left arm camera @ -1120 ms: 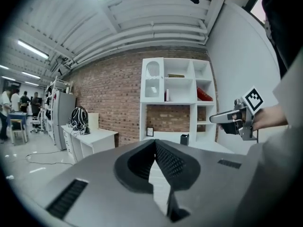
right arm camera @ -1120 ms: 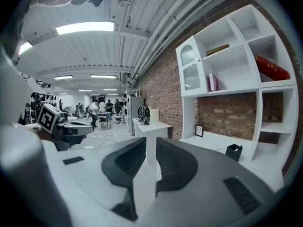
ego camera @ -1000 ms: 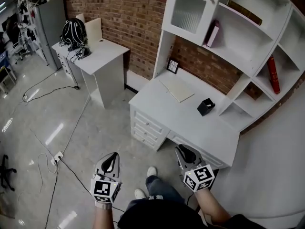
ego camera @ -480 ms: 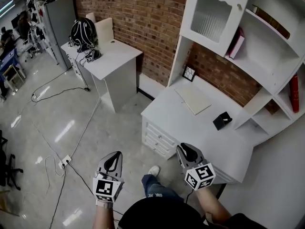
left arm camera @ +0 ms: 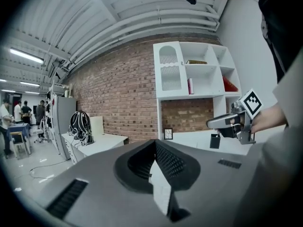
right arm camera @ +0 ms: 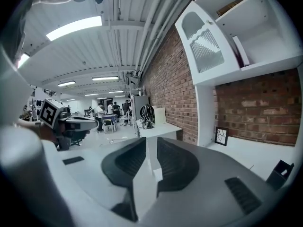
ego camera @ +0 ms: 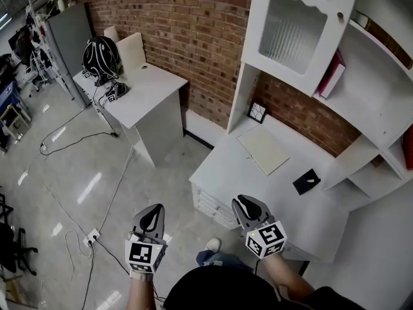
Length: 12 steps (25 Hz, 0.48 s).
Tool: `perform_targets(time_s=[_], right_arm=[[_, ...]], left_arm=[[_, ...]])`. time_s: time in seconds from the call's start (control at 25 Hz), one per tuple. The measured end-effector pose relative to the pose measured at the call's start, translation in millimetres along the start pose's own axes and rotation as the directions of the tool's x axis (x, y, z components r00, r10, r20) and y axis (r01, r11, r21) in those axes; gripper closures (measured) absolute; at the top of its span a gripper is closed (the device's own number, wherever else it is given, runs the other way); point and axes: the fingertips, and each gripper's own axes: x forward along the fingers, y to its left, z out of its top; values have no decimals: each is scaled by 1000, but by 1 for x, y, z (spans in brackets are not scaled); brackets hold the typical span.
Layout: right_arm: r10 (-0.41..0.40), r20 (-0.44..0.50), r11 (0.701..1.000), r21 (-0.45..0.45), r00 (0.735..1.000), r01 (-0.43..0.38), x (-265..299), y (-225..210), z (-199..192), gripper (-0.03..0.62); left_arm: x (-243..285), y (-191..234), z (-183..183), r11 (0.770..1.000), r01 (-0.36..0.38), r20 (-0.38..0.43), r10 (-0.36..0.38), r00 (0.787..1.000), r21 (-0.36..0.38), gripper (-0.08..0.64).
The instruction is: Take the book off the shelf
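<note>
Book [ego camera: 332,75], pink, leans near-upright on shelf [ego camera: 374,108], well above and right of right gripper [ego camera: 247,205], the nearer one. Jaws together and empty on both it and left gripper [ego camera: 151,216].

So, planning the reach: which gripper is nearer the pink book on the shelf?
Right. The right gripper hovers at the front edge of the desk, below the pink book; the left gripper hangs over the floor, farther left.
</note>
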Motion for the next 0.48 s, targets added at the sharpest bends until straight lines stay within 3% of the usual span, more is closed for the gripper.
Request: perform_targets(time_s=[0.24, 0.48], right_arm=[[-40, 39, 999, -1, 998, 40, 32, -50, 22, 532], [-120, 76, 993, 8, 990, 120, 37, -103, 41, 529]], left_arm=[[73, 10, 16, 999, 35, 13, -35, 999, 25, 551], [139, -6, 33, 993, 112, 27, -113, 993, 41, 551]])
